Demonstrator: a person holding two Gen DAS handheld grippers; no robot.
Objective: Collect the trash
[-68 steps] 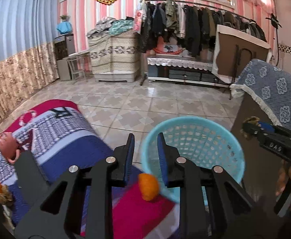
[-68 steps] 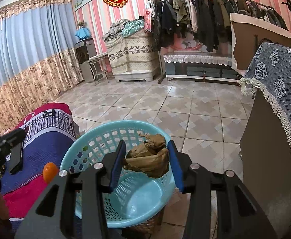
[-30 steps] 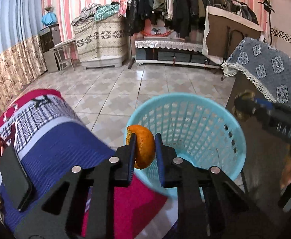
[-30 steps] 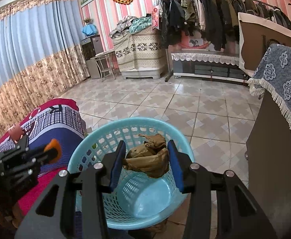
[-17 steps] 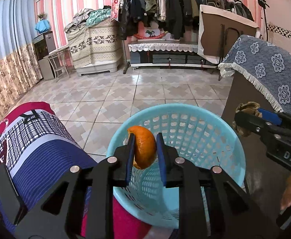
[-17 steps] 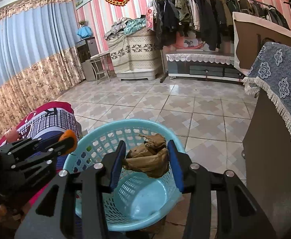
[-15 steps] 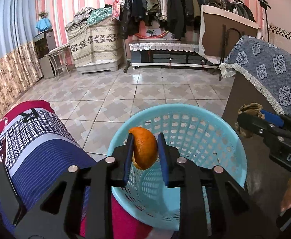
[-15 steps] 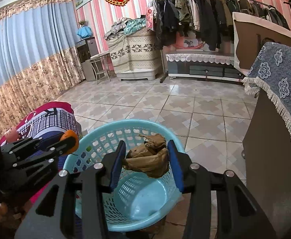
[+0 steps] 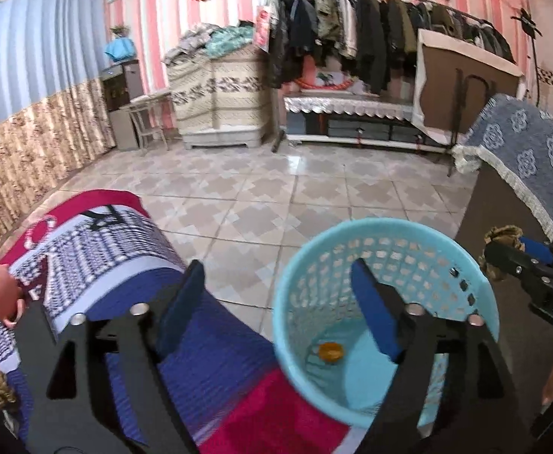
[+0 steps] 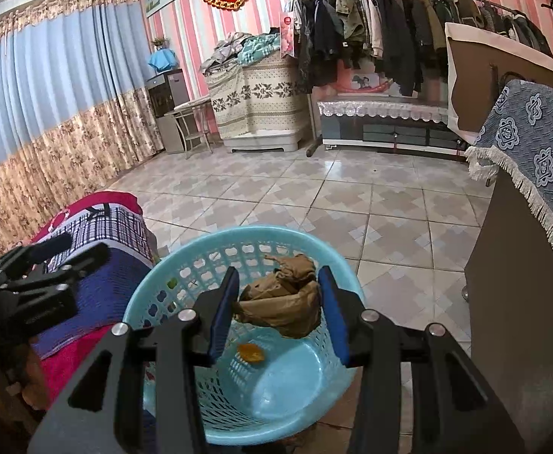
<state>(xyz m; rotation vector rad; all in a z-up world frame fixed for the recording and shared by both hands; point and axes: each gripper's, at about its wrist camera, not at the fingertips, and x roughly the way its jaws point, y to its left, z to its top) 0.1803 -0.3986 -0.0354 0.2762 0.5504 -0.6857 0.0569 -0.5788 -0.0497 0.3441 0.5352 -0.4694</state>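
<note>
A light blue plastic basket [image 9: 477, 283] stands on the tiled floor beside a bed; it also shows in the right wrist view [image 10: 155, 287]. An orange peel [image 9: 330, 351] lies on its bottom, also seen in the right wrist view [image 10: 250, 352]. My left gripper [image 9: 276, 302] is open and empty above the basket's left rim. My right gripper [image 10: 276, 302] is shut on a crumpled brown paper wad [image 10: 284, 302], held above the basket's opening. The right gripper also shows at the right of the left wrist view [image 9: 503, 249].
A bed with a red, blue and plaid blanket [image 9: 125, 265] lies left of the basket, with a pink toy [image 9: 0, 291] and a dark phone on it. A dark cabinet with a blue patterned cloth [image 10: 533, 159] stands to the right. A clothes rack [image 9: 371, 38] lines the far wall.
My left gripper has opened and the orange peel has dropped to the basket's bottom. The right gripper still holds the brown paper wad over the basket.
</note>
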